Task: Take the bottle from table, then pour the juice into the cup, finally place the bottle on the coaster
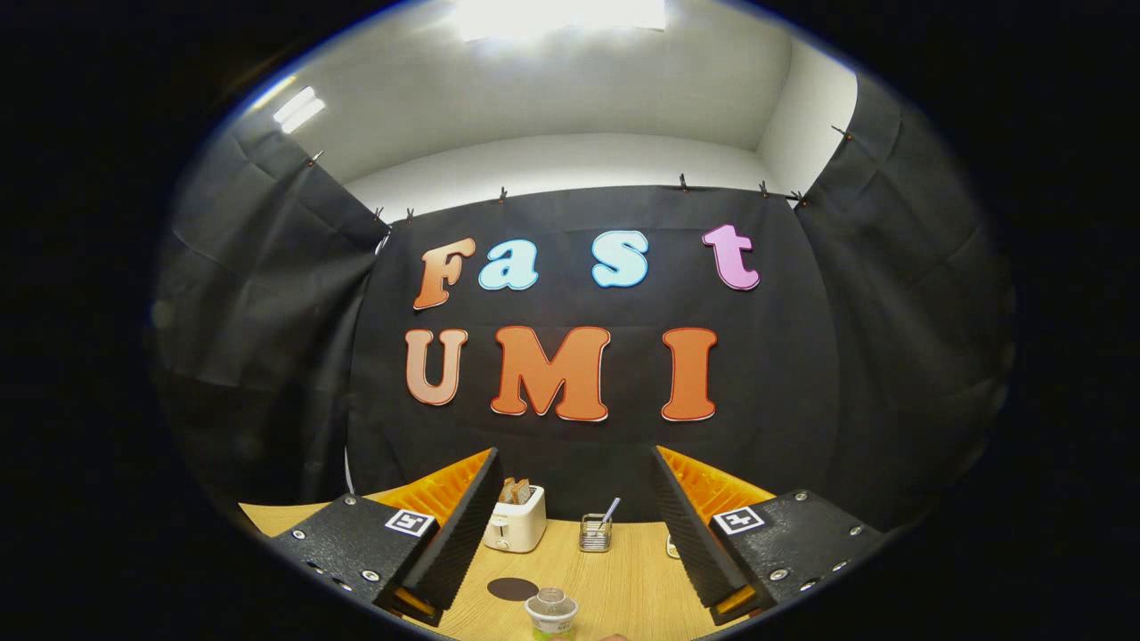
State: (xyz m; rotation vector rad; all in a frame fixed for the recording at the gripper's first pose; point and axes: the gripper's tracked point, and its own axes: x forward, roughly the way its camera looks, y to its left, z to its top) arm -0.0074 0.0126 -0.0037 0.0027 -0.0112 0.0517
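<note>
Nearest, low between the fingers, a clear lidded cup stands on the wooden surface, a dark round coaster just beside it. Spread wide, the tool grips nothing. Beyond: toaster, wire holder. I cannot make out the bottle; descending blind risks toppling that cup.

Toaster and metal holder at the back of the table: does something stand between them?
No. In the gripper view, only bare tabletop lies between the toaster and the holder. The tongs are open.
</note>
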